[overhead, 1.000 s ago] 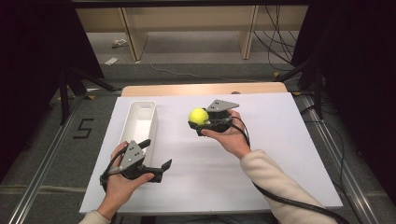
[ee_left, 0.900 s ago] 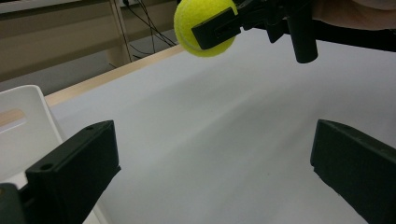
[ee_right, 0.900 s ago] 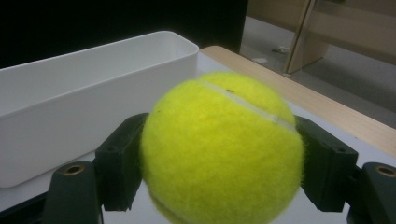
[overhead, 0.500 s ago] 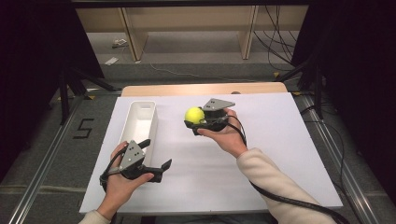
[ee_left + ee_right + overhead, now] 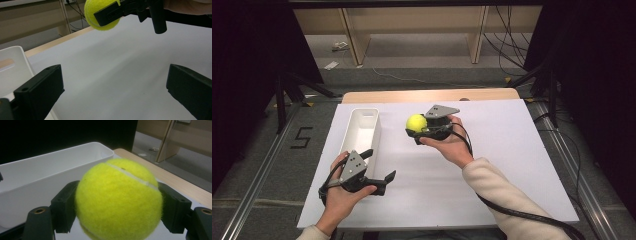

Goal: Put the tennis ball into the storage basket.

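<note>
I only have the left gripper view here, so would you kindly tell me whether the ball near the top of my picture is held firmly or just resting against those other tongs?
Observer: The right gripper view shows the tennis ball clamped between both jaws of the right tongs, one jaw on each side.
Operator: Thank you. Where is it relative to the white bin?
Observer: In the high view the ball is to the right of the white bin, above the white table, not over the bin.
Operator: And my own tongs?
Observer: The left tongs are open, holding nothing, near the bin's near end.
</note>
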A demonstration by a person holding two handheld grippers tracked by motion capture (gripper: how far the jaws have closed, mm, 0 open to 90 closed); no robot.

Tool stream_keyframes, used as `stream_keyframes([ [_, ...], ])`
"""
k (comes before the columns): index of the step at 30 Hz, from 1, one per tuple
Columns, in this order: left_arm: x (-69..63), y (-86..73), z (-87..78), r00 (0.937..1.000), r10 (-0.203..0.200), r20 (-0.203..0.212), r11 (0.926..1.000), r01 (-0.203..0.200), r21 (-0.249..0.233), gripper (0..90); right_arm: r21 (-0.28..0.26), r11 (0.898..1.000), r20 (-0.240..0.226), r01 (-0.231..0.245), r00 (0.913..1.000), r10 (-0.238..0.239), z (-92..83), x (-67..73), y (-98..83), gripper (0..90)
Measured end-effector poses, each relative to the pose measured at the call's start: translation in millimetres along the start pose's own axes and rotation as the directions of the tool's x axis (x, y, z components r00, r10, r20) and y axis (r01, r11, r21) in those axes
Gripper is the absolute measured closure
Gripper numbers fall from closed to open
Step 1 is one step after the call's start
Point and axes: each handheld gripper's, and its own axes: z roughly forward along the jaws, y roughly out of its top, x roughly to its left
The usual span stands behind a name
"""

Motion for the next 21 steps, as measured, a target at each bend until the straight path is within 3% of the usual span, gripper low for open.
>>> stream_keyframes([
  [21,-0.3,-0.2,-0.1,1.0,-0.001,0.003,1.0,0.001,0.001,0.5,0.001,1.0,-0.017,0.01,0.9998,-0.009,7.7,6.8,5.3,26.8],
])
